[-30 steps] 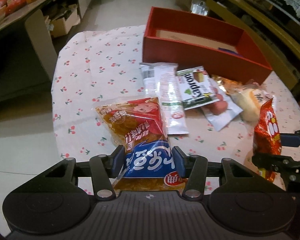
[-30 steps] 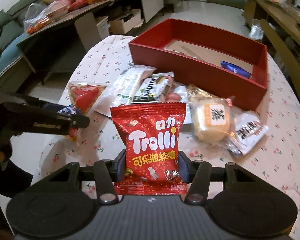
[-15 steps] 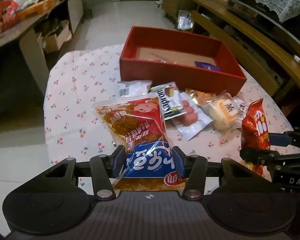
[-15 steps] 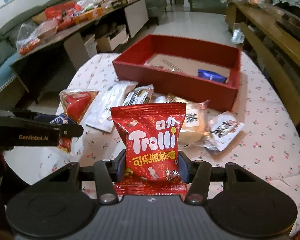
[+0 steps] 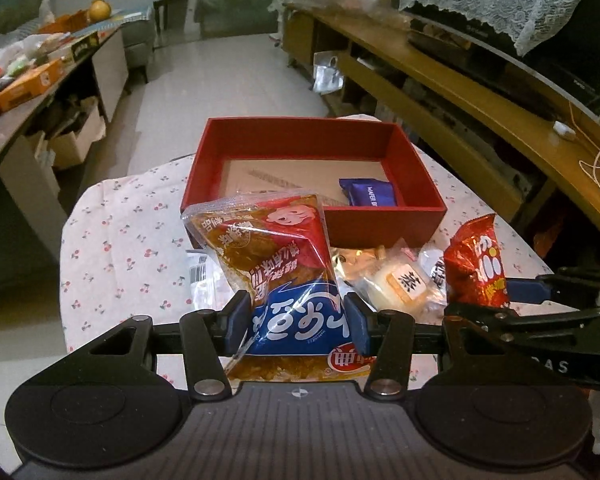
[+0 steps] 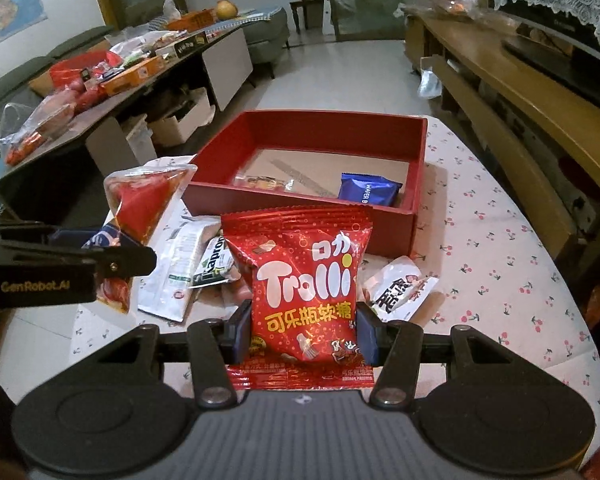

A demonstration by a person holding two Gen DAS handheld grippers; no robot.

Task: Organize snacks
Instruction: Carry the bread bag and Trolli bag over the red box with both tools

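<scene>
Snacks are mid-sort: the left gripper (image 5: 296,322) has its jaws pinching a red-and-blue pouch (image 5: 276,264), the right gripper (image 6: 303,334) pinching a Trolli gummy bag (image 6: 306,280), both held above the near table; the red box (image 5: 384,216) sits beyond with a blue wafer pack (image 5: 367,192) inside; slick film could slip, or both packets collide at the box's near wall.
</scene>
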